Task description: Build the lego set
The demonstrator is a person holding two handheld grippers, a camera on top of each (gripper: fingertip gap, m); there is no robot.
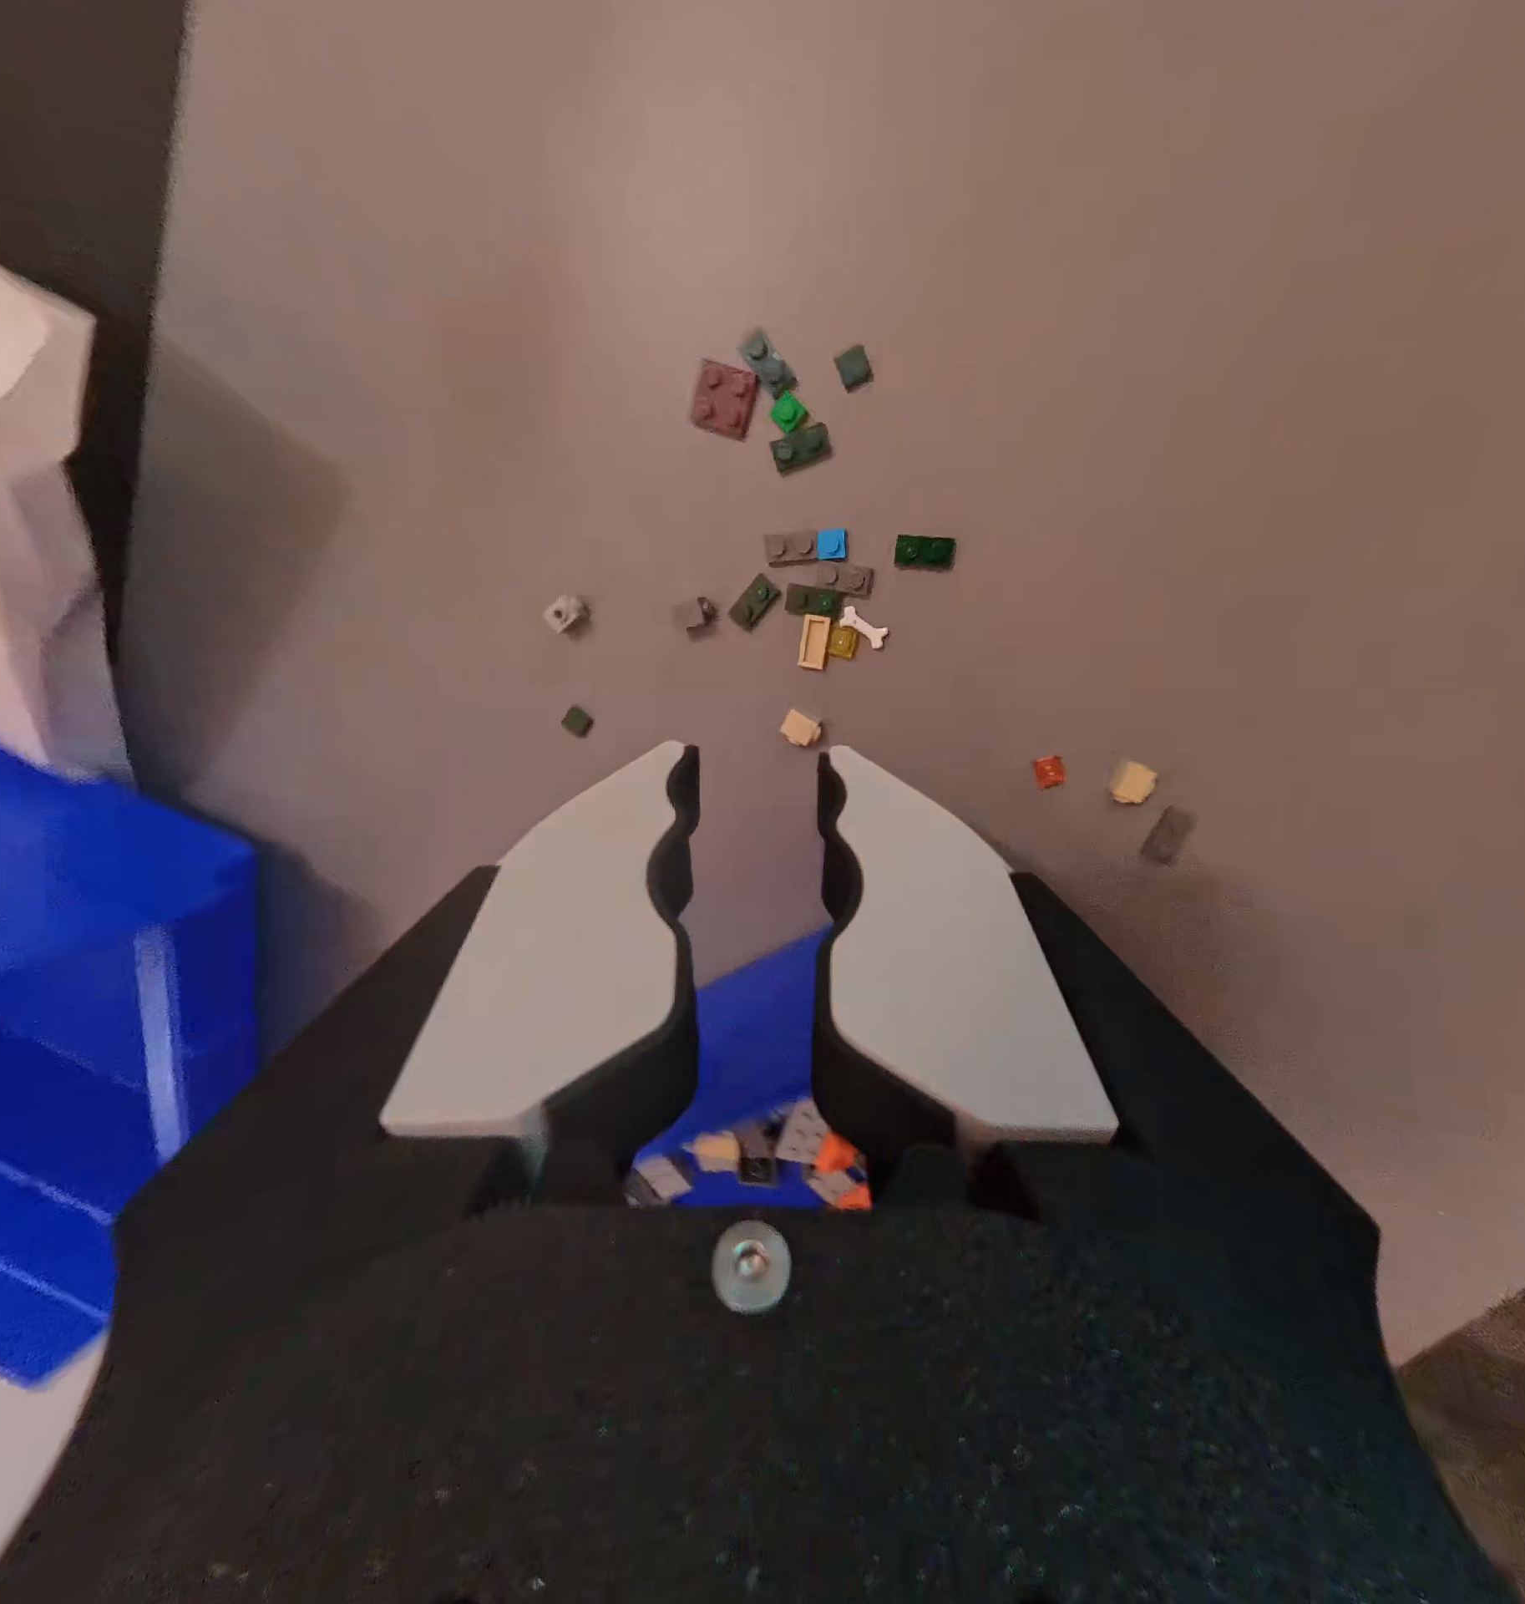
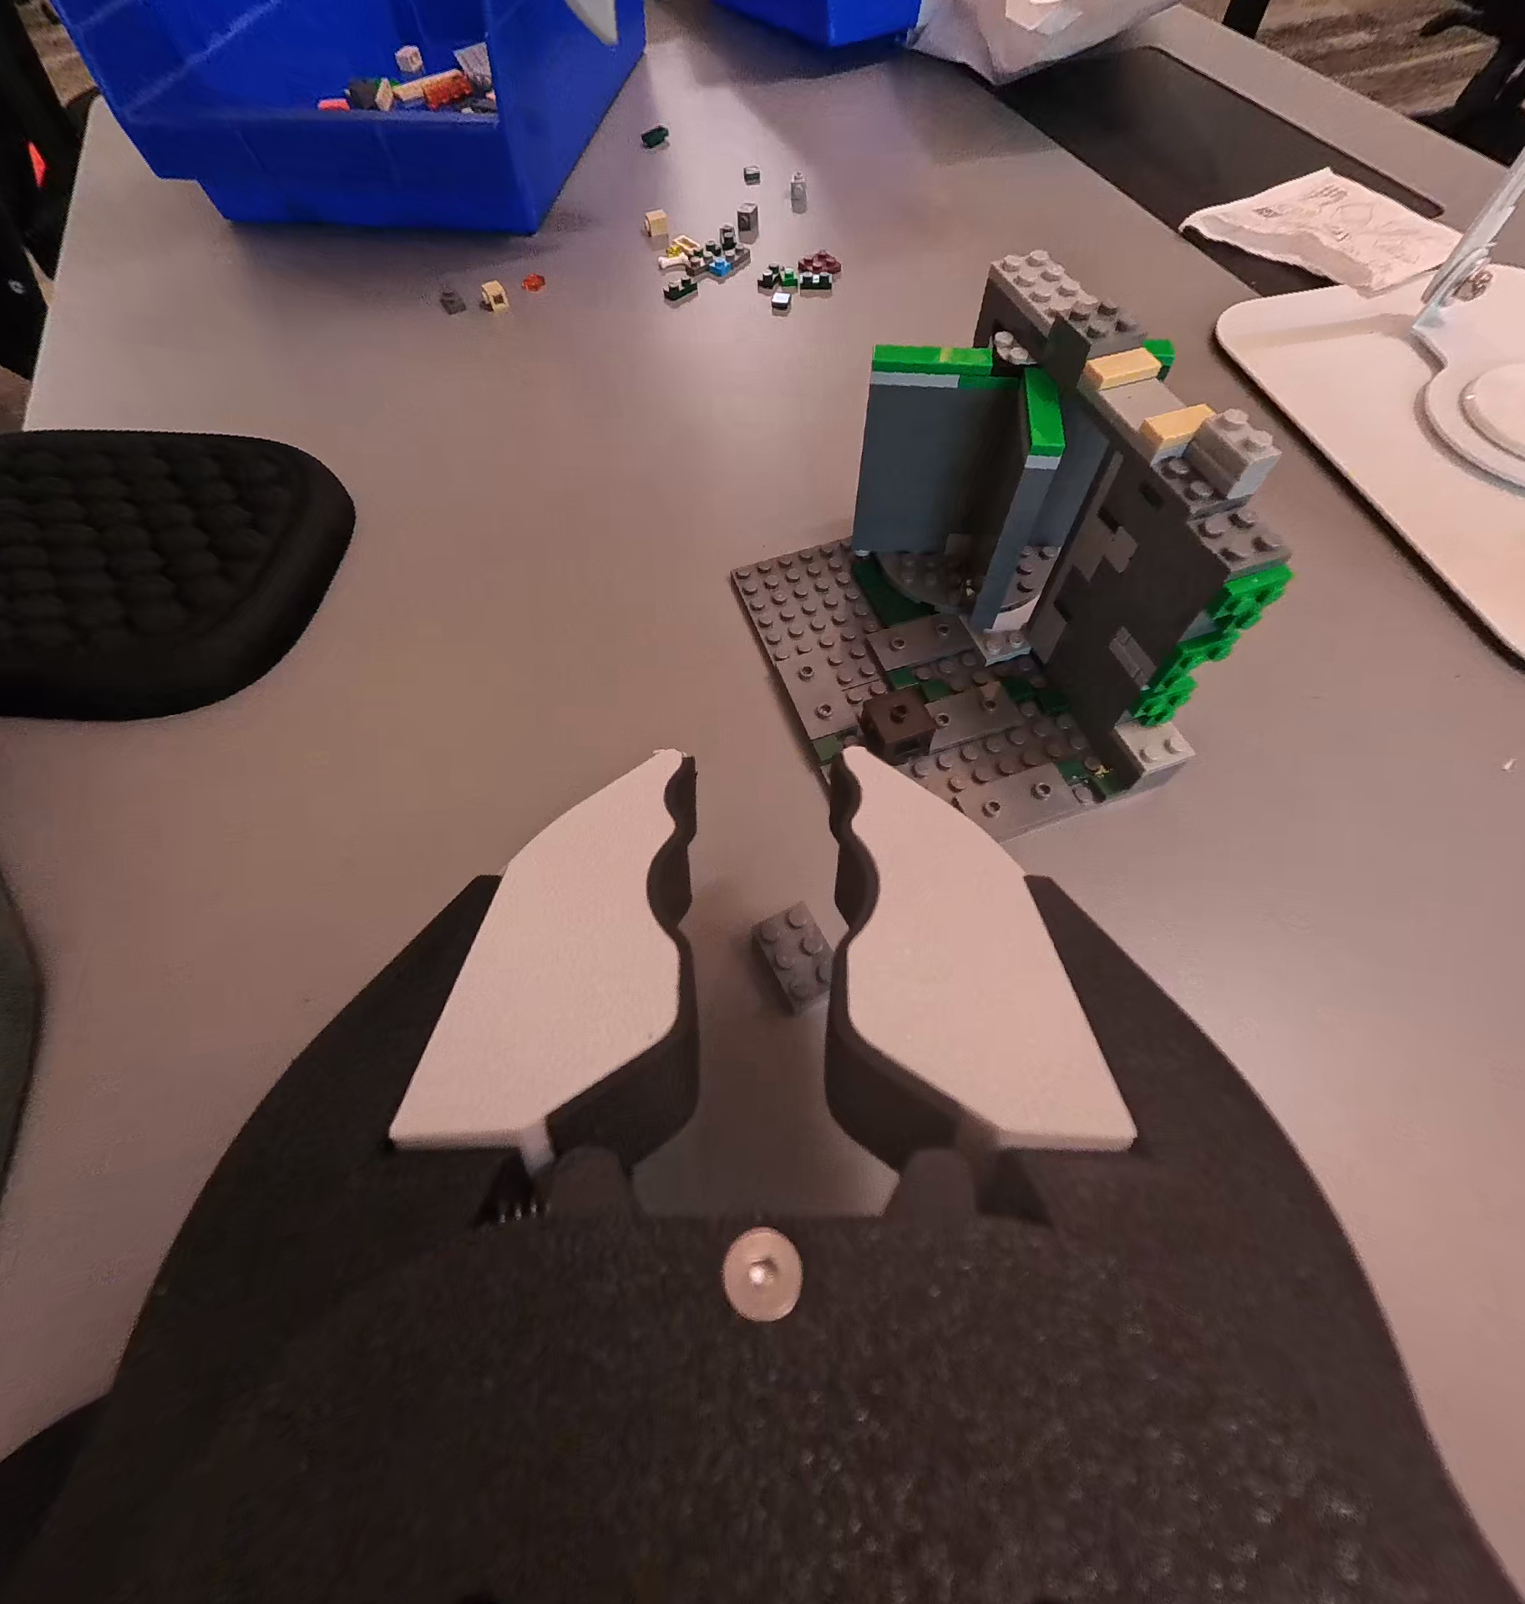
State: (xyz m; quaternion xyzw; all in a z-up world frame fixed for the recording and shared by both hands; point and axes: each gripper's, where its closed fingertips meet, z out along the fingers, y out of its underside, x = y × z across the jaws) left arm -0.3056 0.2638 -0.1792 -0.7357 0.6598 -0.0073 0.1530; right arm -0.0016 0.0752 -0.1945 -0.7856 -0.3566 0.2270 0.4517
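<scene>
While my left hand-held gripper (image 1: 757,755) hovered with its jaws apart and empty above the counter (image 1: 1175,347), a blue bin (image 1: 91,955) sat at the far left and loose small pieces (image 1: 815,599) lay scattered just ahead of the fingertips, a tan piece (image 1: 800,727) nearest them. Farther right, my right hand-held gripper (image 2: 761,768) also stood parted and held nothing; a grey brick (image 2: 794,955) lay flat on the counter between its fingers, close to the right one, though I could not tell whether they touched. Just beyond and to the right stood the partly built set (image 2: 1045,564) on its grey baseplate (image 2: 794,608), with tall grey and green walls. I judged the brick light, rigid and smooth-sided, likely to slip or twist if pinched at a corner, so I would take it squarely across its two long sides. The tall walls looked liable to pop apart under sideways force.
</scene>
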